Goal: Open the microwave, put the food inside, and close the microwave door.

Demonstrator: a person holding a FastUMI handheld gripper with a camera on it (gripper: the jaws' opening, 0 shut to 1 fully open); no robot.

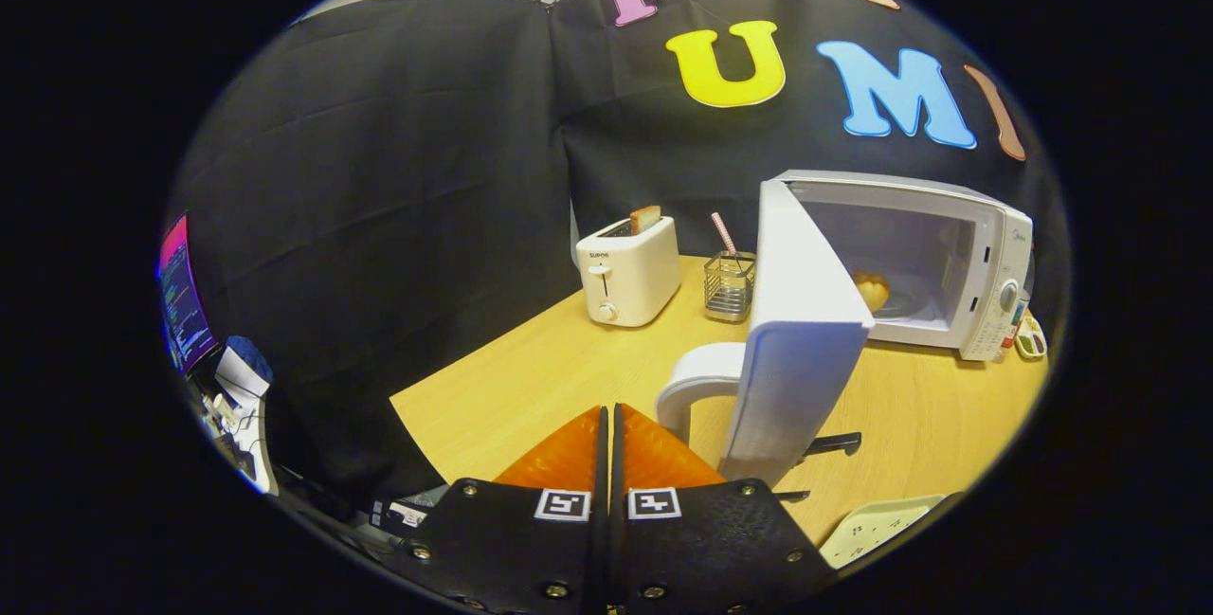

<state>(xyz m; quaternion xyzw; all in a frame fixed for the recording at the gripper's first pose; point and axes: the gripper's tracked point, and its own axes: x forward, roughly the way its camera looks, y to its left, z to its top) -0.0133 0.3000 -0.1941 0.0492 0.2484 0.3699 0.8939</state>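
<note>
One microwave (933, 260) stands open, door (801, 331) swung wide toward the gripper | food (872, 291) sits inside the cavity | bare table (531, 388) lies left of the door, toaster (627, 272) and wire holder (730, 285) beyond | gripper (607, 449) fingers pressed together, holding nothing, just left of the door handle (697, 388).

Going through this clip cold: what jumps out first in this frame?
The white microwave on the wooden table, its door swung wide open toward the gripper, with food already inside. The gripper's fingers are shut with nothing between them, just left of the door's handle. Behind stands a toaster.
</note>
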